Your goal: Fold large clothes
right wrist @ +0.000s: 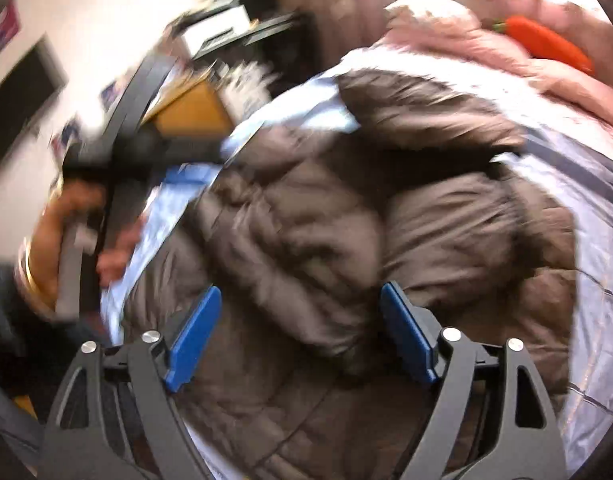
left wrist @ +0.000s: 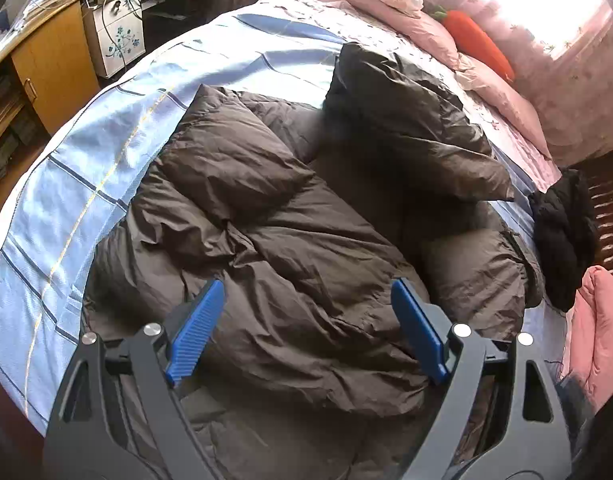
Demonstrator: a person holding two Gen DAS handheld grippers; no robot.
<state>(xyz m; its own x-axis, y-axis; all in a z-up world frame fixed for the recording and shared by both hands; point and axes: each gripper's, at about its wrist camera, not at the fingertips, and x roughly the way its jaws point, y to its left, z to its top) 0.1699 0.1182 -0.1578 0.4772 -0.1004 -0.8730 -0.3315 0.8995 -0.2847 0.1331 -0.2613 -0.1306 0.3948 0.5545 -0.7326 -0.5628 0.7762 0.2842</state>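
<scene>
Brown puffer jacket [left wrist: 290, 240]: lies crumpled at frame centre on the bed, both sleeves folded inward.

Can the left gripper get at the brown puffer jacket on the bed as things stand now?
Probably yes. The left gripper is open and points down at the brown puffer jacket, which lies spread on the bed. Nothing lies between its blue fingers and the fabric.

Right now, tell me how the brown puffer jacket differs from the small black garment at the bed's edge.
The brown puffer jacket is large and spread across the middle of the blue checked sheet; the black garment is much smaller and bunched at the bed's right edge. The jacket is glossy, quilted brown; the black garment looks matte and crumpled. Both lie loose, untouched by either gripper.
</scene>
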